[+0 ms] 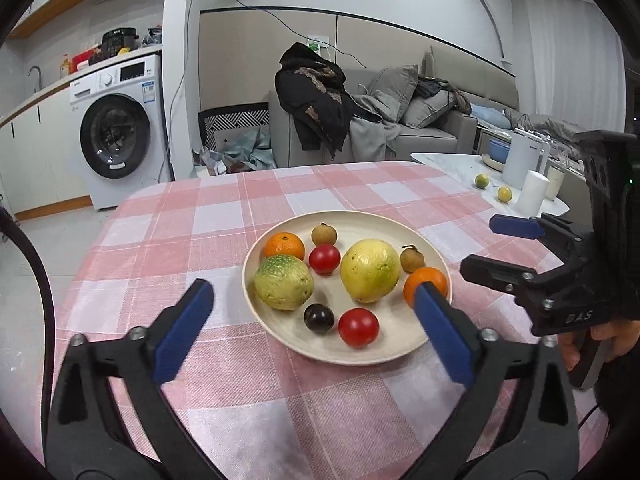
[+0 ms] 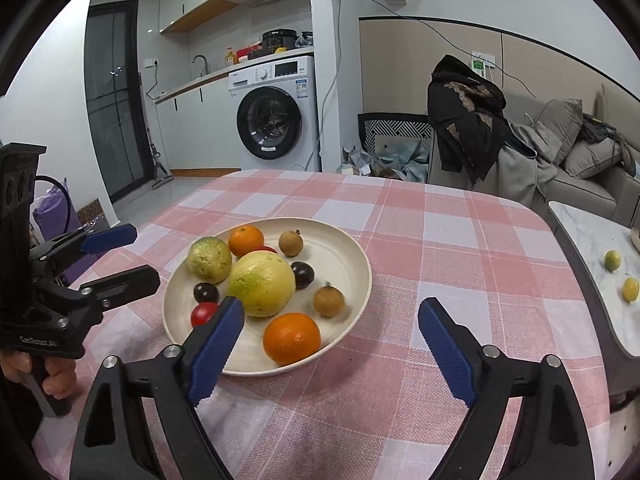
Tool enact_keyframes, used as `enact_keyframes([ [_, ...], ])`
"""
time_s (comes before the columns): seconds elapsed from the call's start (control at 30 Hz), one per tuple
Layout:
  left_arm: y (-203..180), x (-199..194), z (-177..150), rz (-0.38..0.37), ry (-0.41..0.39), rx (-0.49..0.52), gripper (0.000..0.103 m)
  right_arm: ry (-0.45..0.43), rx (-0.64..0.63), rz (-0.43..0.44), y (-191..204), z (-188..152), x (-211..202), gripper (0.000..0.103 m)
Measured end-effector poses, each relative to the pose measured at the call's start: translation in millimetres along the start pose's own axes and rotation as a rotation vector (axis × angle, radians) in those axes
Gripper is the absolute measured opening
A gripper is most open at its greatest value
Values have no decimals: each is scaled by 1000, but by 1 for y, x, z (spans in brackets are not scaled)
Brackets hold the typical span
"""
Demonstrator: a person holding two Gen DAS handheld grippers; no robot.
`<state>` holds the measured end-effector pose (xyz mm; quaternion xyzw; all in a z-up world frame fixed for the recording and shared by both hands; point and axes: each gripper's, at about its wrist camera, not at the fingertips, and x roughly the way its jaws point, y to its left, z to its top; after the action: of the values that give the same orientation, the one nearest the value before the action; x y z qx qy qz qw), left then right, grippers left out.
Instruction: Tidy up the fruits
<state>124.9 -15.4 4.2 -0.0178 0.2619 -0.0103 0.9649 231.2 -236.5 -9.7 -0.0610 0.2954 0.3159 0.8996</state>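
A cream plate (image 1: 432,252) (image 2: 344,248) on the pink checked table holds several fruits: two large yellow-green citrus (image 1: 370,271) (image 1: 283,282), two oranges (image 1: 284,246) (image 2: 292,338), two red tomatoes (image 1: 358,327) (image 1: 324,259), dark plums (image 1: 319,318) (image 2: 302,275) and two brown longans (image 1: 412,259) (image 1: 324,234). My left gripper (image 1: 316,300) is open and empty, just before the plate's near rim. My right gripper (image 2: 332,316) is open and empty, at the plate's near right side; it also shows in the left wrist view (image 1: 486,244).
A white side table (image 2: 592,236) to the right holds two small yellow-green fruits (image 2: 612,260) (image 2: 630,289), a white kettle (image 1: 520,158) and cups. A washing machine (image 2: 276,116) and a sofa with clothes (image 1: 360,116) stand beyond the table's far edge.
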Motion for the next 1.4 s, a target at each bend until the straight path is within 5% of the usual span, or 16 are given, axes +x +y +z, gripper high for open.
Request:
enact_keyframes([
  [0.07,-1,-10,-2,-2,-19,13,102,-4,7,26,1,0,-4,102],
  [0.6,-9,-50,-29,-1,-67,-46,102,-113,-15,146,12,-15,-45,103],
  [1.4,-10,-54,-25,-12,-106,-48,102,-161,-54,129,19,-21,-51,103],
])
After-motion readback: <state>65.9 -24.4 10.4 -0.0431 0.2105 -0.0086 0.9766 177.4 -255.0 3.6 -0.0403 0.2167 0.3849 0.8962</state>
